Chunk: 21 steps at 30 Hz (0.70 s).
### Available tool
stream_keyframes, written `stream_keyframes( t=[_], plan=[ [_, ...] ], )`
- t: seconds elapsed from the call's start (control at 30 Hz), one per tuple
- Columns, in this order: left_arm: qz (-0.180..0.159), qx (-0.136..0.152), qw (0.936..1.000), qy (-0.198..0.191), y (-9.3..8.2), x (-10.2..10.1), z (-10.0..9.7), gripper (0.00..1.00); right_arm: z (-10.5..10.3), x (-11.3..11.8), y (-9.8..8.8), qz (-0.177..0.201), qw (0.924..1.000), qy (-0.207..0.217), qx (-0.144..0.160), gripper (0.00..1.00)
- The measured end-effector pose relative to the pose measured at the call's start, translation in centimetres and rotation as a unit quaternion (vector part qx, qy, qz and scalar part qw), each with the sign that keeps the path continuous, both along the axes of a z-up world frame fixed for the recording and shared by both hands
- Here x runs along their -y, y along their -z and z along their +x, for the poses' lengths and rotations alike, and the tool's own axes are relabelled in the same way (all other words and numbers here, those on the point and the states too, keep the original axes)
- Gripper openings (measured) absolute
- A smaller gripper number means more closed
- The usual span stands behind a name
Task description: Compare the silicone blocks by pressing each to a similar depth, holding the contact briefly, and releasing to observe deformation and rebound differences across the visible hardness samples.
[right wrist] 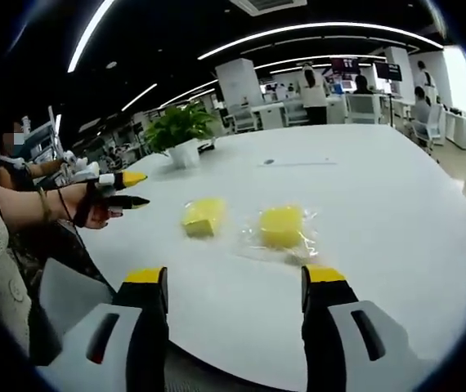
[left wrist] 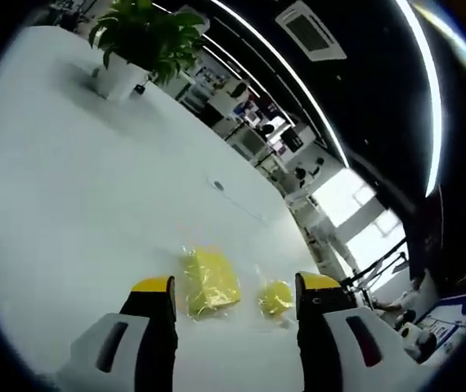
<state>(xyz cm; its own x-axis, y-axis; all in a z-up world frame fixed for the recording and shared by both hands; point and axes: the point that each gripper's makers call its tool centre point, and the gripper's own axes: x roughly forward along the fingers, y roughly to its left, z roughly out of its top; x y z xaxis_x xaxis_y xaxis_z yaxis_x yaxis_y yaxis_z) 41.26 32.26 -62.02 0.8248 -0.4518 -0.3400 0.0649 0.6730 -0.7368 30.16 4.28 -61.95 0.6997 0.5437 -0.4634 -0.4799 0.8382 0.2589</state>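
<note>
Two yellow silicone blocks in clear wrappers lie on white worktop (right wrist: 396, 212), near each other, not touching: squarish block (right wrist: 203, 217) and rounder block (right wrist: 282, 225). My right hand-held gripper (right wrist: 235, 286) hovers short of them, jaws wide, holding nothing. My left hand-held gripper (left wrist: 235, 292) likewise wide and empty (blocks just ahead between its jaws). Potted plant (right wrist: 181, 131) sits farther back on worktop.

Two silicone blocks (right wrist: 203, 217) (right wrist: 282, 225), one plant (right wrist: 177, 128)
</note>
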Motion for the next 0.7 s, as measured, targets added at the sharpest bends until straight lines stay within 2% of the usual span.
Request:
stream_keyframes(
  t=[0.23,0.7],
  plan=[
    [-0.012,-0.014,0.9998,0.005,1.8,0.1,2.1,0.57,0.1,0.2,0.4,-0.007,0.9999,0.004,-0.009,0.62],
    [-0.045,-0.047,0.9979,0.004,5.4,0.6,4.7,0.56,0.6,0.7,1.2,-0.024,0.9992,0.014,-0.027,0.6]
  ],
)
